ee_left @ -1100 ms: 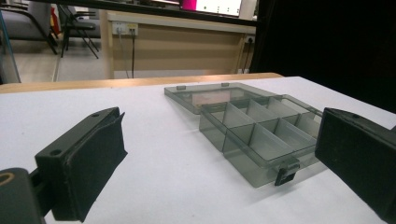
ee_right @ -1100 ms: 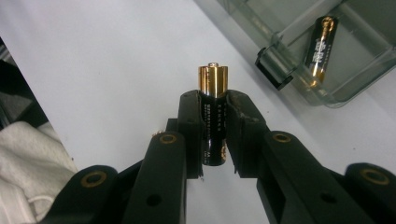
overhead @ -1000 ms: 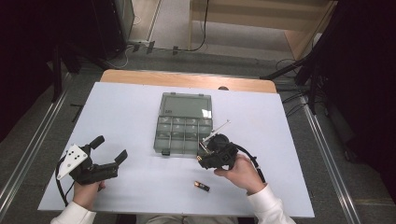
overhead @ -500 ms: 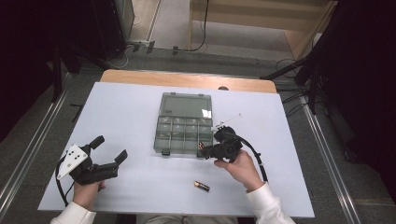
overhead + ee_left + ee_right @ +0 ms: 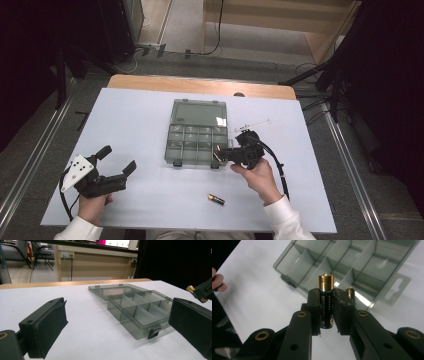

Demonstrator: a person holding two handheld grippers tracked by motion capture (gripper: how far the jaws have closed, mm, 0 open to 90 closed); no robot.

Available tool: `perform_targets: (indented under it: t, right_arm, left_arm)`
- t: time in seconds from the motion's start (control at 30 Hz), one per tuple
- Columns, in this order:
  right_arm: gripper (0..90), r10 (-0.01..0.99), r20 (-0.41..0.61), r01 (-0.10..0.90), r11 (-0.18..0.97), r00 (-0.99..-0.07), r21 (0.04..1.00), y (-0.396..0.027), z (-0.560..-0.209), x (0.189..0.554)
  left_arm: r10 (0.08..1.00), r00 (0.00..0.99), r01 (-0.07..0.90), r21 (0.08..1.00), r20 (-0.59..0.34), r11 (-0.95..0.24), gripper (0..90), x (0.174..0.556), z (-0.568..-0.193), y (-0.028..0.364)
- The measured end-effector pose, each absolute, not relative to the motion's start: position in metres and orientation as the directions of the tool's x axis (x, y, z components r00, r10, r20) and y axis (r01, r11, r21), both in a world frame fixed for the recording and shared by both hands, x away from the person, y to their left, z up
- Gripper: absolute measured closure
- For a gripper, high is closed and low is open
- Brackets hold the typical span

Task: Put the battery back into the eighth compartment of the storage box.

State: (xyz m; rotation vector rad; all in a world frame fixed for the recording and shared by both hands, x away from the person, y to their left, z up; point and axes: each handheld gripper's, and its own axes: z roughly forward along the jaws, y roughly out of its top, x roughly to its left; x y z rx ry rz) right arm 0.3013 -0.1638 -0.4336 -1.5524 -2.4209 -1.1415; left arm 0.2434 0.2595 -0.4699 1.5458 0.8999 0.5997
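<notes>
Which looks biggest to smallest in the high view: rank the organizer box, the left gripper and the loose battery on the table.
1. organizer box, lid open flat
2. left gripper, jaws apart
3. loose battery, by far the smallest

All three sit at table level, so nearness hardly skews this.

Black-and-gold battery, smoky grey transparent box, white table.

1. The left claw is built of black parts, and a grey three-cornered plate dotted with dark holes is mounted on top.
2. Its wide, flat jaws are faced with matte black pads.
3. The right claw is black too; brass-ringed holes are seen along its arms.
4. A black cable is trailed from each claw.
5. White sleeves are worn at both wrists.
</notes>
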Motion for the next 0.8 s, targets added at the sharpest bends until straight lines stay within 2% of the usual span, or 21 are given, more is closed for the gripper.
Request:
perform_targets:
  t: [0.23,0.8]
  right_arm:
    - [78.3,0.781,0.433,0.810,0.154,-0.450,0.565,-0.168,-0.433,0.304]
    - [78.3,0.815,0.433,0.849,0.129,-0.385,0.512,-0.169,-0.444,0.313]
  left_arm:
    - [0.815,0.568,0.210,0.978,-0.112,-0.012,1.3,0.243,-0.470,0.260]
    - [0.813,0.571,0.213,0.977,-0.115,-0.012,1.3,0.243,-0.470,0.260]
